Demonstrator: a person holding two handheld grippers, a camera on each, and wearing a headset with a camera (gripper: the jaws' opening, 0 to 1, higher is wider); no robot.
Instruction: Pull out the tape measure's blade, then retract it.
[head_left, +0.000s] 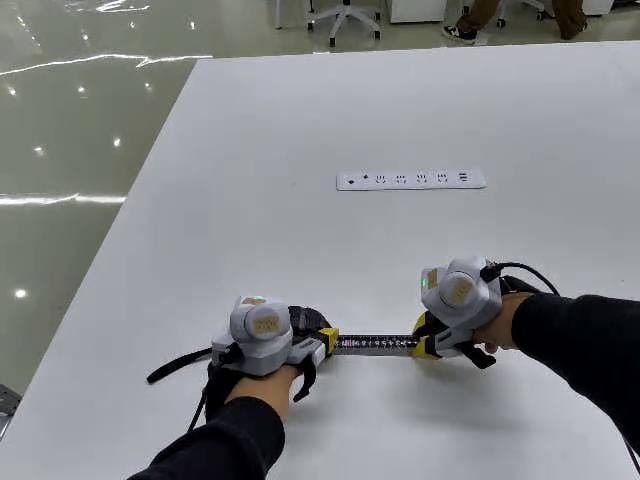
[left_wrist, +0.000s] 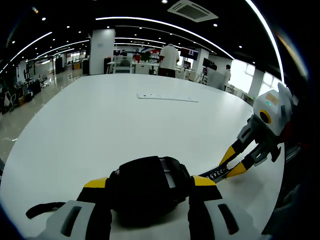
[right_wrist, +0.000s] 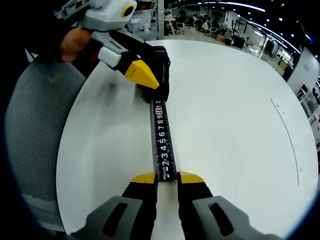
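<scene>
A black tape measure case (head_left: 312, 322) lies on the white table (head_left: 300, 150), and my left gripper (head_left: 322, 342) is shut on it. From its own view, the yellow-tipped left gripper (left_wrist: 150, 183) clamps both sides of the case (left_wrist: 150, 192). A short length of blade (head_left: 375, 343) runs right from the case. My right gripper (head_left: 424, 344) is shut on the blade's end. The right gripper view has the right gripper (right_wrist: 167, 178) pinching the tip of the blade (right_wrist: 161, 135), with numbers up to about 12 showing, and the case (right_wrist: 159, 65) beyond it.
A white power strip (head_left: 410, 180) lies flat further back on the table. A black wrist strap (head_left: 178, 365) trails left from the case. The table's left edge (head_left: 120, 215) drops to a glossy floor. Chairs and people stand beyond the far end.
</scene>
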